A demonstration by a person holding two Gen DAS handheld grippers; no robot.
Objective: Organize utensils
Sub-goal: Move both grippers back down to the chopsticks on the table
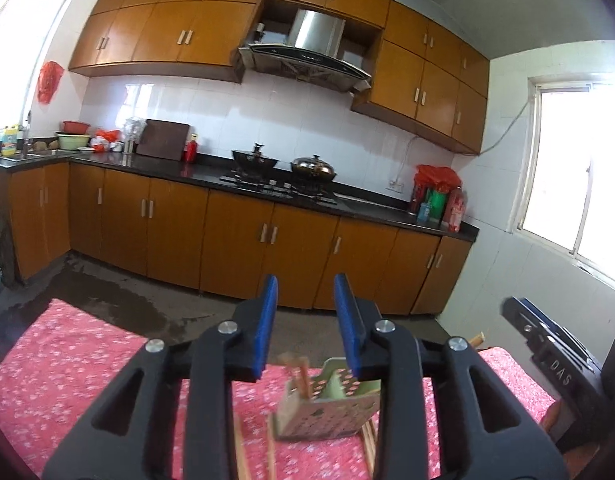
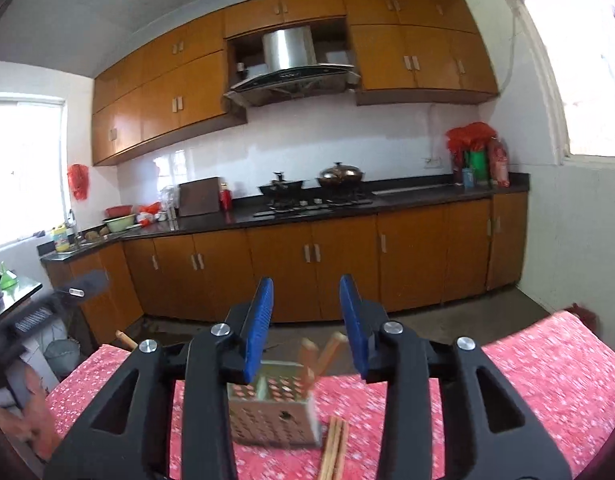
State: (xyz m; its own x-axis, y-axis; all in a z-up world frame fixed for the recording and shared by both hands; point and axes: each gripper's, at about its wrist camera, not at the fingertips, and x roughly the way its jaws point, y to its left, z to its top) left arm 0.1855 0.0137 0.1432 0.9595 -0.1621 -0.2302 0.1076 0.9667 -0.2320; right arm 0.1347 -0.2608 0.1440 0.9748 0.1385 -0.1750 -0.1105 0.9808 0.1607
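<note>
A perforated utensil holder [image 1: 327, 408] stood upright on the desk [image 1: 67, 360], which was covered in pink floral cloth. Chopsticks stood tilted in the holder [image 2: 319, 354], their tops leaning apart. More chopsticks lay flat beside its base [image 2: 334, 446], long axis running toward the camera. The left wrist view showed loose sticks on both sides of the holder; the right wrist view showed only one bundle, on the holder's right. Each view caught the other claw blurred at its edge. The left claw [image 1: 307, 328] and right claw [image 2: 307, 328] were both partly parted and released, gripping nothing, hovering above the holder.
</note>
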